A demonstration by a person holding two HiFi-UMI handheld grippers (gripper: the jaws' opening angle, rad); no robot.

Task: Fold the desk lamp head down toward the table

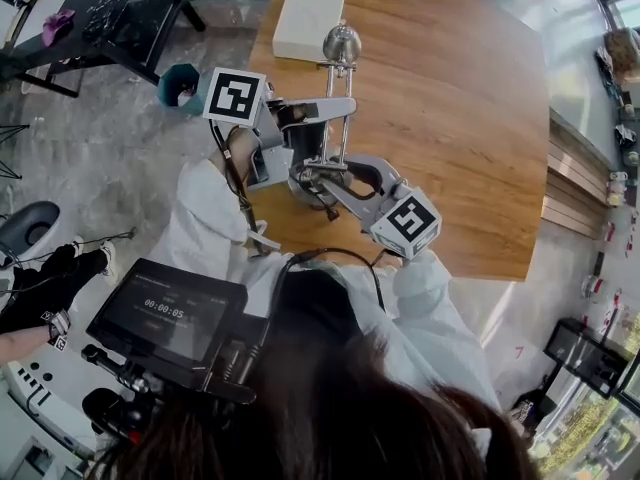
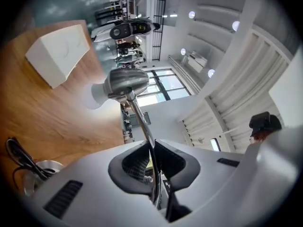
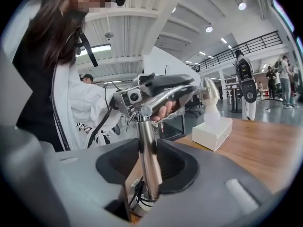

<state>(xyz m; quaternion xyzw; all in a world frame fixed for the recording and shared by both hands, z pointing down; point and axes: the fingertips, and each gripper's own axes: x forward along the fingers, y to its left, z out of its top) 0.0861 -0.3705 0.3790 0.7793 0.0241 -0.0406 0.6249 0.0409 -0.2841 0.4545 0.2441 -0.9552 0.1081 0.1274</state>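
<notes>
Head view: the desk lamp head (image 1: 341, 43) stands raised on its thin arm (image 2: 140, 122) over the near left part of the wooden table (image 1: 450, 118), not yet folded down. The left gripper (image 2: 152, 150) is nipped almost closed on that arm below the head. The right gripper (image 3: 148, 164) clamps the thicker post (image 3: 147, 145) just above the base, jaws held wide by it. A white box (image 1: 310, 16) lies on the far side. Risks, as judged: the slim arm may slip or twist between the pads under turning load, the base may skid if the post grip slackens, and the head may strike the box.
</notes>
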